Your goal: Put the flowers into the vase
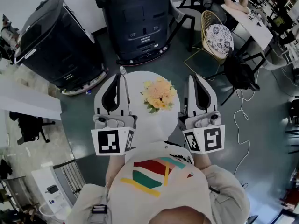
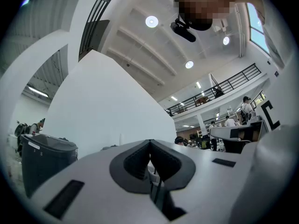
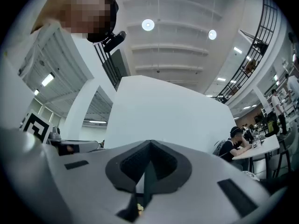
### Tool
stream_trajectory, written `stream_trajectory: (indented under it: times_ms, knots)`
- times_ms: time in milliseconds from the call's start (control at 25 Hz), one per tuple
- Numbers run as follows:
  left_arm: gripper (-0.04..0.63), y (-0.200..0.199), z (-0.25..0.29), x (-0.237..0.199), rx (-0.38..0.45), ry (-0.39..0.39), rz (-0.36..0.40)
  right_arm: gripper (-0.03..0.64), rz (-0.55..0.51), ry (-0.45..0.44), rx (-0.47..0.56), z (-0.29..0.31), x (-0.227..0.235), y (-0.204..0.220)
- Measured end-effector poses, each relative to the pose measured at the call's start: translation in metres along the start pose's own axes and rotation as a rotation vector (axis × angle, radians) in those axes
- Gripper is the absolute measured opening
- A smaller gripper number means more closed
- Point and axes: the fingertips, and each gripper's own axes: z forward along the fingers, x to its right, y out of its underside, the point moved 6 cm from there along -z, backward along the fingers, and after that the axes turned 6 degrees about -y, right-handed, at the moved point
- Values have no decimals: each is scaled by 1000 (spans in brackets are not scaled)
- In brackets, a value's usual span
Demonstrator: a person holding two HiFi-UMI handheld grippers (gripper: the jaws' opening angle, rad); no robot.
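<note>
A bunch of peach and yellow flowers (image 1: 159, 95) with a few green leaves stands on a small round white table (image 1: 142, 120), seen from straight above. No vase shows under the blooms. My left gripper (image 1: 121, 73) is held to the left of the flowers and my right gripper (image 1: 192, 77) to their right, both apart from them. Each pair of jaws meets at the tips with nothing between them. In the left gripper view the gripper (image 2: 150, 142) points up at a white wall and the ceiling. The right gripper view shows the same for its gripper (image 3: 149, 143).
Two dark wheeled bins (image 1: 55, 37) (image 1: 136, 18) stand beyond the table. A wire chair with a patterned cushion (image 1: 214, 39) is at the back right. Beside it is a black chair (image 1: 239, 73), and a white cable (image 1: 240, 120) lies on the floor. A person sits at a white desk (image 1: 247, 14).
</note>
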Motion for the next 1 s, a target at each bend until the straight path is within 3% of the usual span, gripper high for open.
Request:
stream_trajectory:
  times_ms: [1000]
  knots:
    - [6, -10, -1, 8, 30, -9, 10, 12, -24, 18, -40, -20, 8, 0]
